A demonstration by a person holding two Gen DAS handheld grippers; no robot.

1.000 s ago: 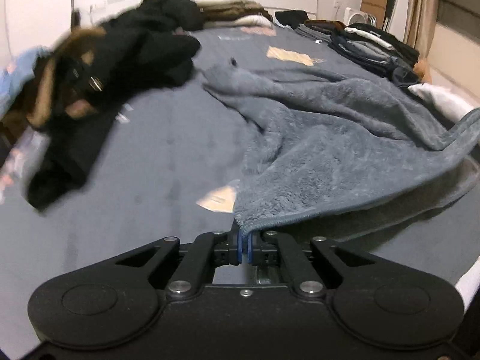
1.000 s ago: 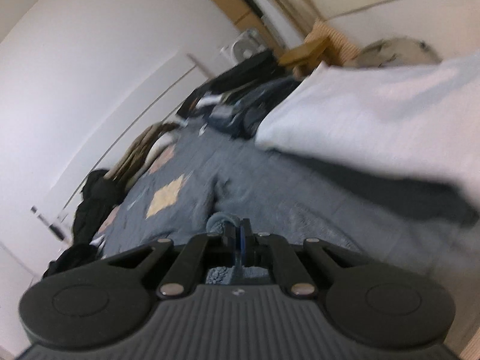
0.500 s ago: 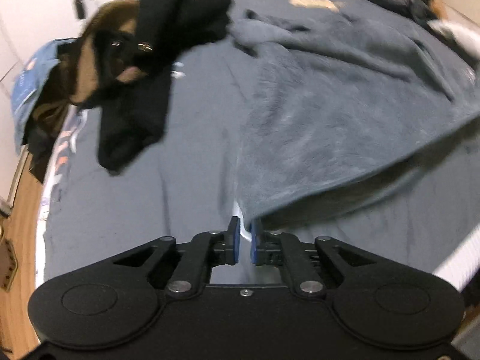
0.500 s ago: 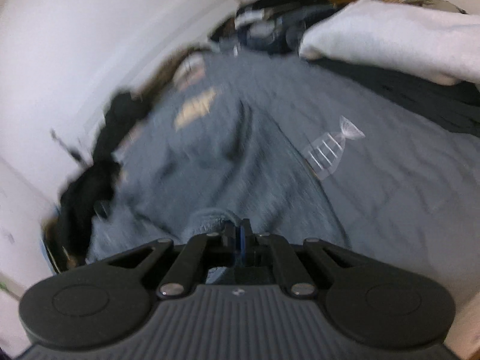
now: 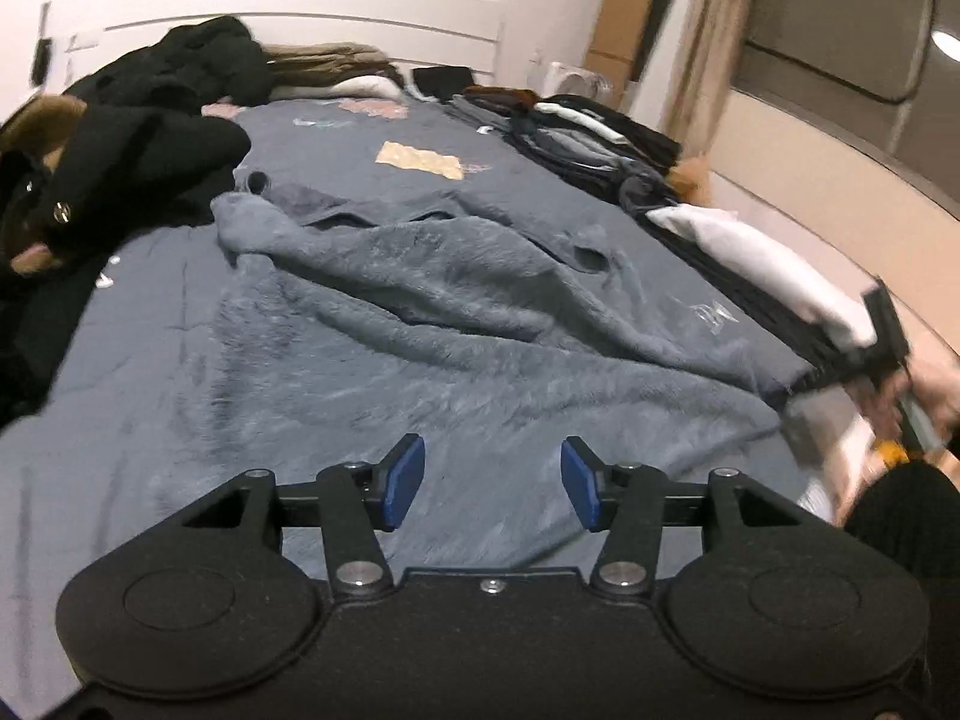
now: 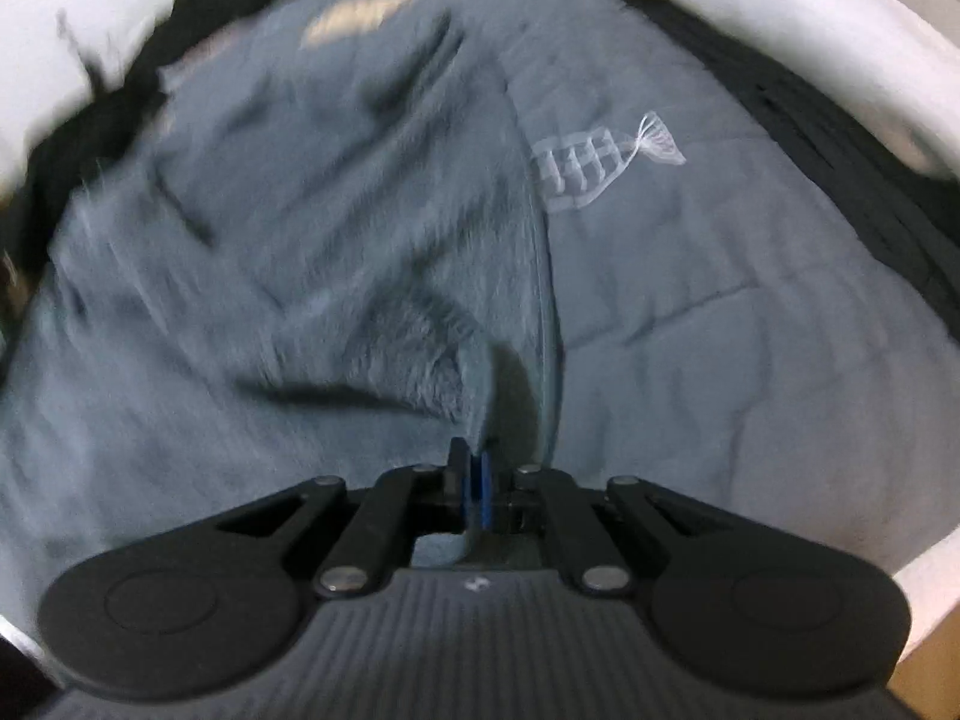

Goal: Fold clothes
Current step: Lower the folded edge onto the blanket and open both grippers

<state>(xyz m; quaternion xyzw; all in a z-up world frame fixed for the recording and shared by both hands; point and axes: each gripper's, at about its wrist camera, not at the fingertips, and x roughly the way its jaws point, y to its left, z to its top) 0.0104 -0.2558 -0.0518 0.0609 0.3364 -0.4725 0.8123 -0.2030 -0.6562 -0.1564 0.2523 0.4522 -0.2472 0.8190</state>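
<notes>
in the left wrist view the left gripper (image 5: 492, 474) sits at the bottom centre of the frame with its two blue pads (image 5: 403, 474) spread wide and nothing between them, hovering just over the near edge of the fluffy grey garment (image 5: 432, 324). that garment lies rumpled across the middle of the frame on the grey-blue bedspread (image 5: 138, 312), with deep folds running from the upper left toward the right edge. a heap of black clothes (image 5: 120, 144) fills the upper left, a row of folded dark clothes (image 5: 588, 138) runs along the upper right, and a white folded item (image 5: 756, 258) lies below them toward the right edge. at the far right edge the right gripper (image 5: 888, 330) shows as a blurred dark shape at the garment's corner, with a blurred hand (image 5: 936, 384) behind it. in the right wrist view, which is smeared on the left half, the right gripper (image 6: 474, 483) sits at the lower centre with its blue pads (image 6: 483, 489) pressed together on a thin edge of the fluffy grey garment (image 6: 336, 252), which spreads up and left from the fingertips. the bedspread (image 6: 720, 312) fills the right half, with a white line print (image 6: 600, 162) in the upper middle, and the white folded item (image 6: 798, 42) curves along the upper right.
</notes>
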